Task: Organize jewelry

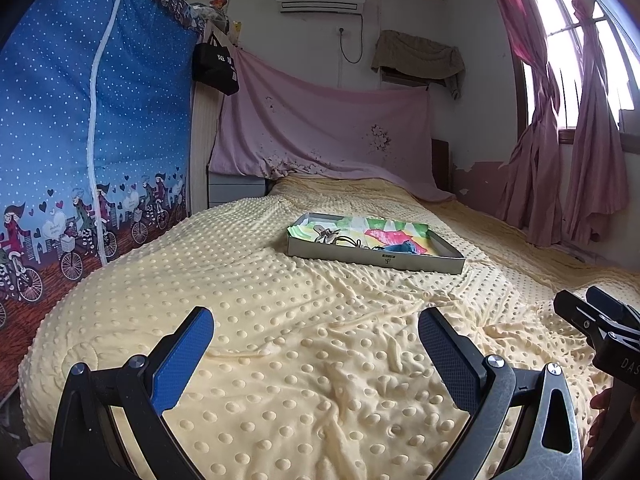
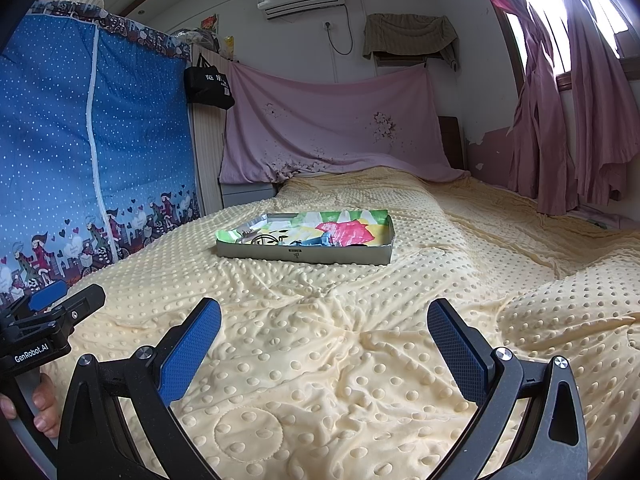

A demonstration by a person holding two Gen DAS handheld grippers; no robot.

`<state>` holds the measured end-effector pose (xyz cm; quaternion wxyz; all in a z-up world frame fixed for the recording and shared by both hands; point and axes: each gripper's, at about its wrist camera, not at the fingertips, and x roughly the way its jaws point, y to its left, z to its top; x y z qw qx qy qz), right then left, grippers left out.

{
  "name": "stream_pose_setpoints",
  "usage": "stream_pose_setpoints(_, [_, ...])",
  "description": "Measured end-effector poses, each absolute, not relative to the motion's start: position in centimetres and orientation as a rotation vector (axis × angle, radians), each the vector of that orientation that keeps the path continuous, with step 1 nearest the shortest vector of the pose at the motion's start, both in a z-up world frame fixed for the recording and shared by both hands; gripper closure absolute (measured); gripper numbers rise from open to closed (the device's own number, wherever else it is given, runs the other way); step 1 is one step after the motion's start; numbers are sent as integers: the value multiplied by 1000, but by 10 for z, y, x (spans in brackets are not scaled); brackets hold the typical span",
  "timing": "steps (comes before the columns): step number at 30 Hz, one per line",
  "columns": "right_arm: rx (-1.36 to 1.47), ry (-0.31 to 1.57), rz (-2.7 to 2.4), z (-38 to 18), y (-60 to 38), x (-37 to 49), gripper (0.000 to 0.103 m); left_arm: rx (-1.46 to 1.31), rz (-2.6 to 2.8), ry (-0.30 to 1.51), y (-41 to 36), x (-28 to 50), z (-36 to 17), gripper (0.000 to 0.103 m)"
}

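1. Left gripper (image 1: 316, 344): jaws spread wide, holding nothing, above the near end of the bed (image 1: 280, 360).
2. Right gripper (image 2: 324, 340): jaws likewise wide apart and empty, over the near end.
3. Shallow box (image 2: 306, 255): rests mid-bed, well apart from both grippers, lined with colourful paper.
4. Jewelry (image 1: 332, 236): a tangle of small pieces lying inside the box.

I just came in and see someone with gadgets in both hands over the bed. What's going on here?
A person holds two grippers over the yellow dotted blanket. The left gripper and right gripper are both open and empty. Further up the bed sits a shallow grey tray lined with colourful paper, with small jewelry pieces inside. Nothing is being touched yet.
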<state>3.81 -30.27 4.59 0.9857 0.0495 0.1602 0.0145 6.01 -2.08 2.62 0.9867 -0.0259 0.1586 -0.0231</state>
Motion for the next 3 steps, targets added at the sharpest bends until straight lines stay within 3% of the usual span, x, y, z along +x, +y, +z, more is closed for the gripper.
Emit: stream_pose_setpoints(3, [100, 322, 29, 46, -303, 38, 2, -48, -46, 317, -22, 60, 26, 0])
